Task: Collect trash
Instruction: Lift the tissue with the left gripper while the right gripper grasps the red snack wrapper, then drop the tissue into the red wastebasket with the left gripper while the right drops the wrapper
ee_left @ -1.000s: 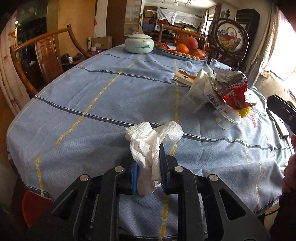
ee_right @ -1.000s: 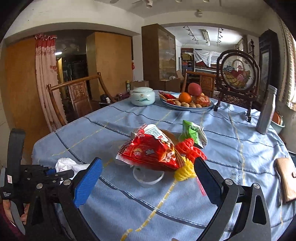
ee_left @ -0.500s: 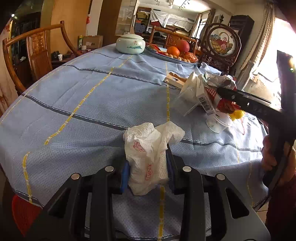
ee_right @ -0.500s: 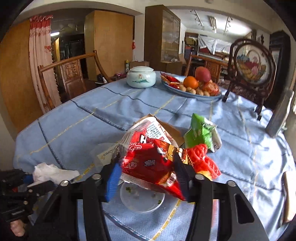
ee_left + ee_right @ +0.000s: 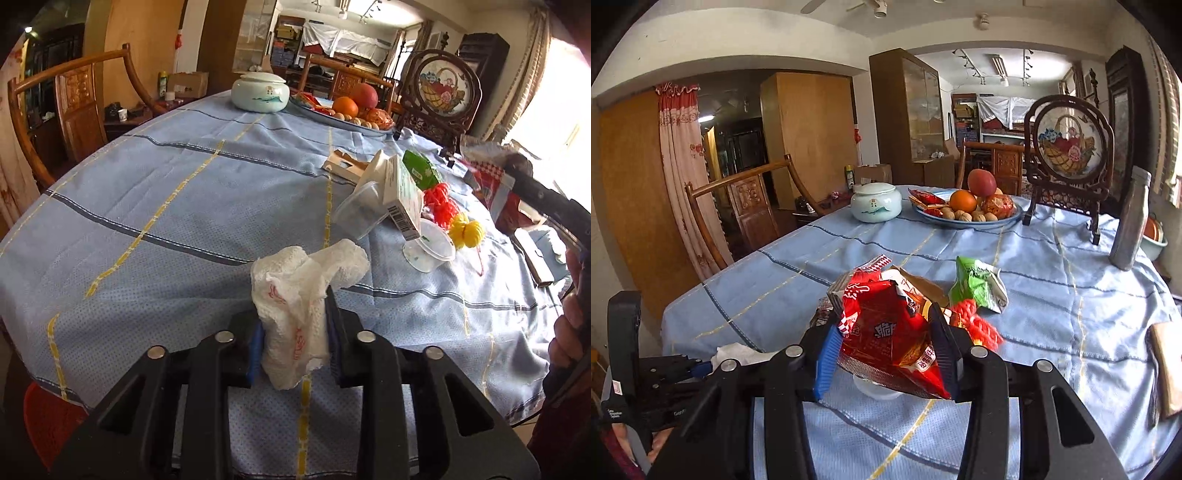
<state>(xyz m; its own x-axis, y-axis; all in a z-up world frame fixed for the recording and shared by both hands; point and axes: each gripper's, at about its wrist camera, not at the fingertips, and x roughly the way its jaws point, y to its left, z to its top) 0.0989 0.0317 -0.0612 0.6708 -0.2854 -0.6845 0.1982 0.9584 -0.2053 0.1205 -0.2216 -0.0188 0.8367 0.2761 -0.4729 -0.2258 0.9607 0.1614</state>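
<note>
My left gripper [image 5: 295,332] is shut on a crumpled white paper napkin [image 5: 299,295] and holds it above the near edge of the blue tablecloth [image 5: 166,192]. My right gripper [image 5: 886,347] is shut on a red snack wrapper [image 5: 890,332], lifted off the cloth; it also shows at the right edge of the left wrist view [image 5: 495,177]. Left on the table are a clear plastic cup [image 5: 360,210], a small carton [image 5: 402,195], a green wrapper [image 5: 977,286], red and yellow netting [image 5: 443,206] and a plastic lid [image 5: 430,251].
A white ceramic jar [image 5: 875,203], a fruit plate [image 5: 971,212], a framed embroidery stand [image 5: 1069,155] and a metal bottle [image 5: 1130,225] stand at the far side. A wallet-like object [image 5: 1165,376] lies at the right edge. A wooden chair [image 5: 74,110] stands left; a red stool [image 5: 48,417] is below.
My right gripper closed on the red wrapper and lifted it away from the trash pile. My left gripper kept hold of the napkin and shifted slightly.
</note>
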